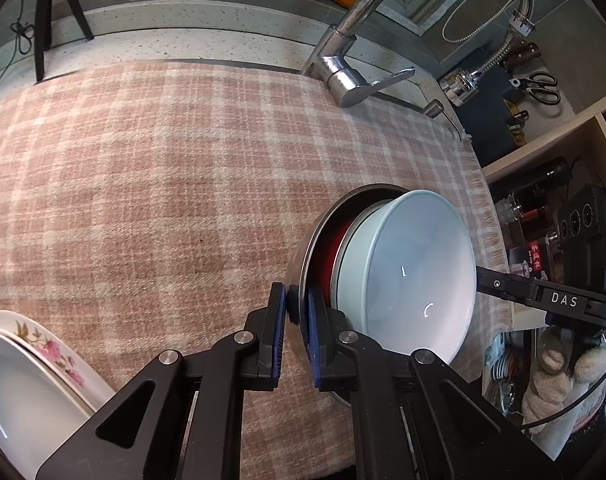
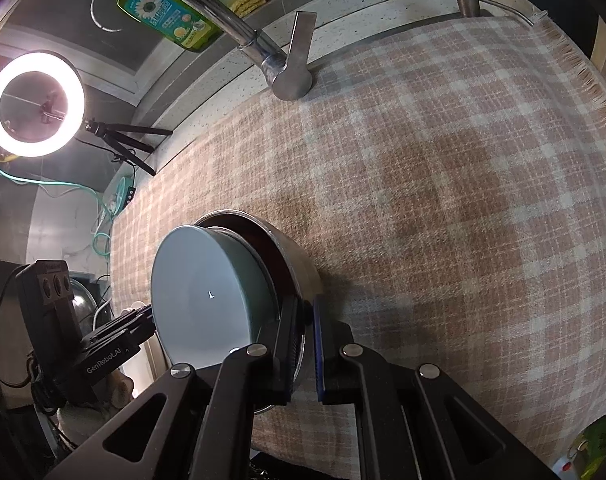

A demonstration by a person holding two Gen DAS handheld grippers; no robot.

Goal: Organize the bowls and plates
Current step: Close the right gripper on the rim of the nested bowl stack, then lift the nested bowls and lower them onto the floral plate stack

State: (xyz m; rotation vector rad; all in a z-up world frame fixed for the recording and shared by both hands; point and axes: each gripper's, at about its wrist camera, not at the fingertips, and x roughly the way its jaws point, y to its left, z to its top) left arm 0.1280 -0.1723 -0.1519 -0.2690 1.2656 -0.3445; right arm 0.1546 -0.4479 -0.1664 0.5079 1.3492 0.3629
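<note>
"Where's the bowl stack?"

"On the checked cloth. My left gripper and right gripper each pinch the metal rim. It's heavy, slippery and breakable."

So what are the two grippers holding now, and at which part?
Both hold the steel bowl with bowls nested inside: left gripper and right gripper each pinch its rim, on opposite sides.
</note>
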